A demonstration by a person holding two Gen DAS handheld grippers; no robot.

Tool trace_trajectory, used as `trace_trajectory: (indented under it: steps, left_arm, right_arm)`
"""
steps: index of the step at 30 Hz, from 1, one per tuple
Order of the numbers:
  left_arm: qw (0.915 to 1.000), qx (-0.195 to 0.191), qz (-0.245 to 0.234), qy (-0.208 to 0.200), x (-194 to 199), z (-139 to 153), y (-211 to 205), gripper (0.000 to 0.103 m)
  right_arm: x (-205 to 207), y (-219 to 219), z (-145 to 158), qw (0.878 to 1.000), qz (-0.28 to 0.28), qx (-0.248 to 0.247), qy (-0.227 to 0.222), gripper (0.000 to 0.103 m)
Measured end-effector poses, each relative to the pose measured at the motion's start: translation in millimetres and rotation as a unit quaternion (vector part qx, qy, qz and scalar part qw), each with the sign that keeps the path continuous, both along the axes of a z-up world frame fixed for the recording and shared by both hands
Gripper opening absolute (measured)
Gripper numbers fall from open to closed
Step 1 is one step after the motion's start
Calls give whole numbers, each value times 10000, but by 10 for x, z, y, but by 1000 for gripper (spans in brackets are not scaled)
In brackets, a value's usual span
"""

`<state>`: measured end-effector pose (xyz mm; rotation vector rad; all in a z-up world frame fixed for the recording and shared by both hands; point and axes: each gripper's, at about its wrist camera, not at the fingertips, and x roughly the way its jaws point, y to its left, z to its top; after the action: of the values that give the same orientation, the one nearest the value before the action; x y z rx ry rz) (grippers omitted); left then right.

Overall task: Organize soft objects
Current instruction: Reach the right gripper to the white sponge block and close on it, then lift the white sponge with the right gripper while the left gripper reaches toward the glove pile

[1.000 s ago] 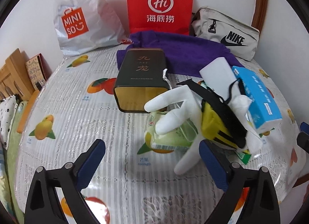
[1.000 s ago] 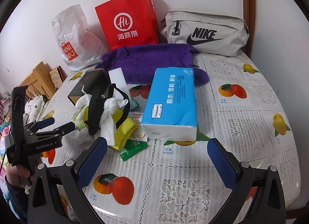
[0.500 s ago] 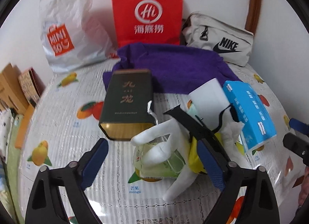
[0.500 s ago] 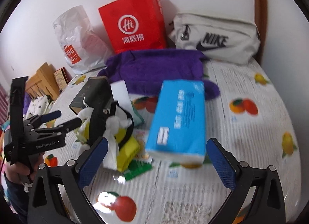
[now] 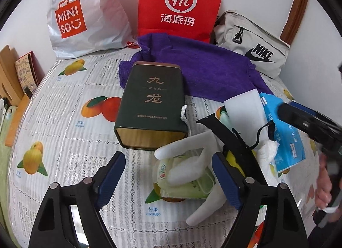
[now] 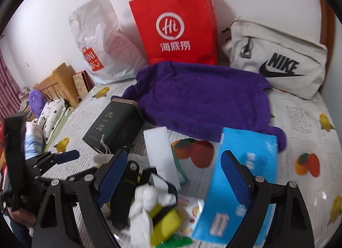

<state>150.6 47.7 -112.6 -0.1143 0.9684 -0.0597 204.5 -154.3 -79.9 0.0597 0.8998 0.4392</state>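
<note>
A white glove (image 5: 188, 151) lies over a green wet-wipe pack (image 5: 183, 181) in the middle of the table. My left gripper (image 5: 168, 177) is open, its jaws either side of the pack and glove. A black strap (image 5: 230, 139), a yellow sponge (image 6: 164, 224) and crumpled white tissue (image 6: 147, 196) lie beside them. My right gripper (image 6: 173, 183) is open just above this pile, with the blue tissue pack (image 6: 241, 186) at its right finger. A purple towel (image 6: 203, 100) lies spread behind. A white foam block (image 6: 160, 154) stands between.
A dark green tea tin (image 5: 151, 104) lies left of the pile. A red paper bag (image 5: 179, 2), a white Miniso bag (image 5: 83, 12) and a grey Nike pouch (image 5: 254, 47) line the wall. Wooden furniture (image 6: 57, 85) stands beyond the table's left edge.
Both grippers moved forward and down toward the pile. The right gripper now hangs over the tissue and sponge; the left gripper's jaws now flank the wipe pack. Nothing was grasped.
</note>
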Motion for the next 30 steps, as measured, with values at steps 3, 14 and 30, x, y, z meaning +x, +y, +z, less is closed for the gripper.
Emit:
trace_trajectory:
  steps: [3,14,30]
  left_arm:
    - [10000,43,-2,39,8,-21,12,82]
    - [9997,-133,-189,54,21,-33,-33,82]
    - [9966,63,-819,-77,-127,199,-753,82]
  right_arm:
    - [107,116,-80,9998,196,4,82,84]
    - [252,250,-325,9983,491,60,319,31]
    - [-120,-307,279,9983,110,294,-497,29]
